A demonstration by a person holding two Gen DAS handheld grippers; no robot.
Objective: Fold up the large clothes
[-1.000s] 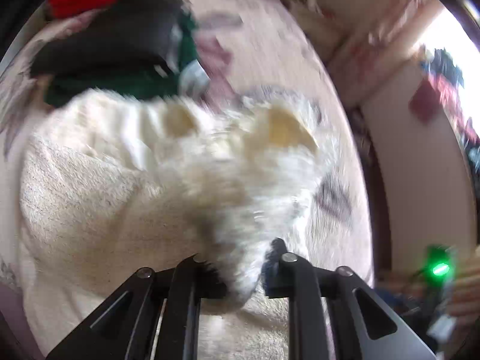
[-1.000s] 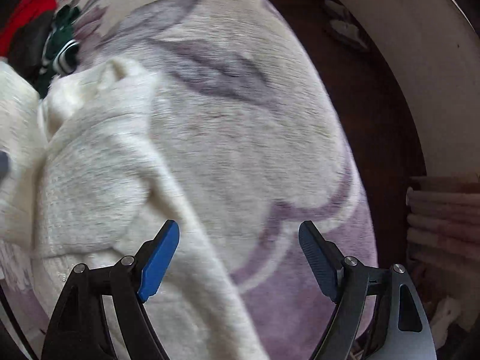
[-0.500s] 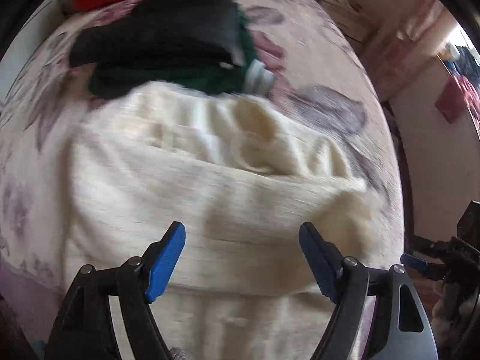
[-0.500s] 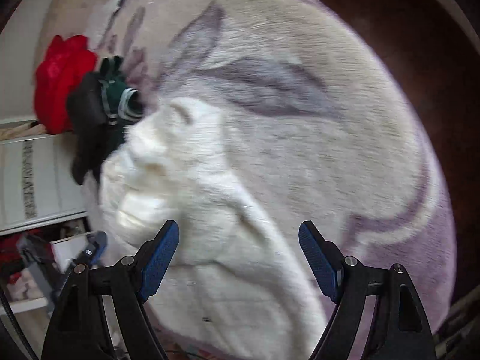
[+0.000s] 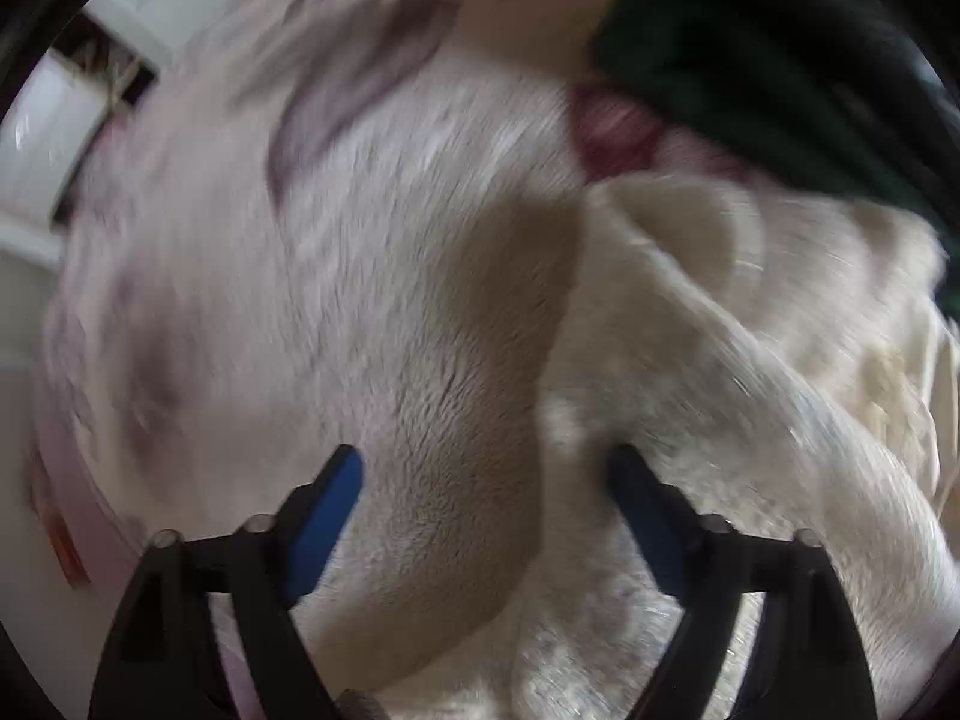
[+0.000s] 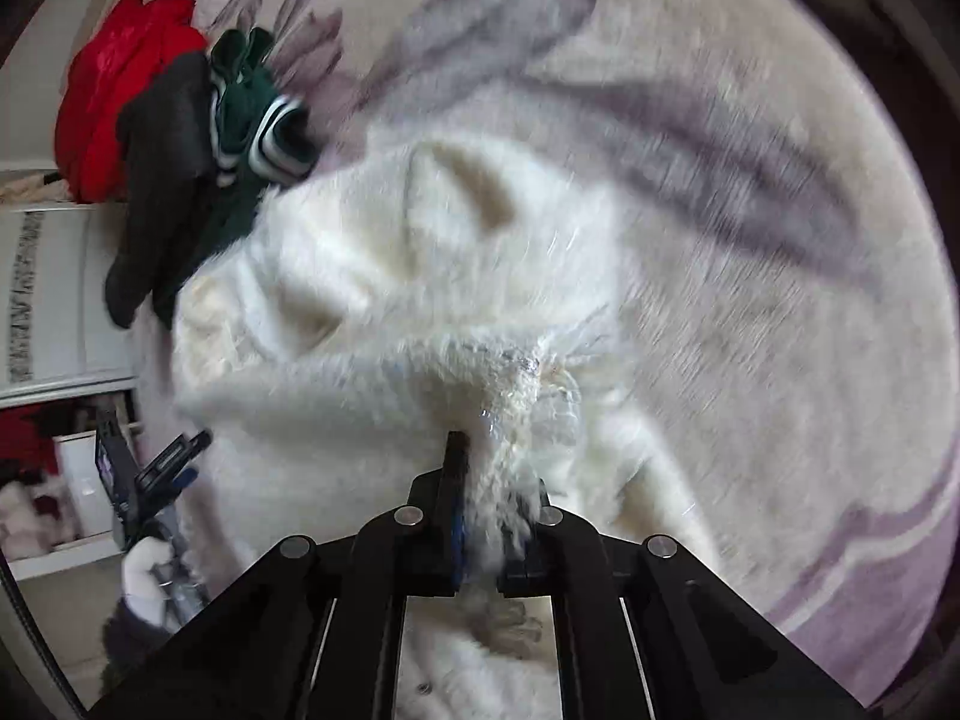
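Observation:
A fluffy cream sweater lies bunched on a pale blanket with purple leaf prints. My right gripper is shut on a fold of the cream sweater, and the fabric bulges up from between its blue pads. In the left wrist view the sweater fills the right side. My left gripper hovers over its left edge and the blanket; its jaws are opening wide with nothing pinched between them. The left gripper also shows small at the left of the right wrist view, held by a gloved hand.
A pile of dark green, black and red clothes lies at the bed's far left, touching the sweater. White shelves stand beyond the bed edge. The green garment is at the upper right of the left view.
My left gripper let go of the sweater, opened and swung to its left edge. My right gripper, open before, came down and shut on a fold of the sweater.

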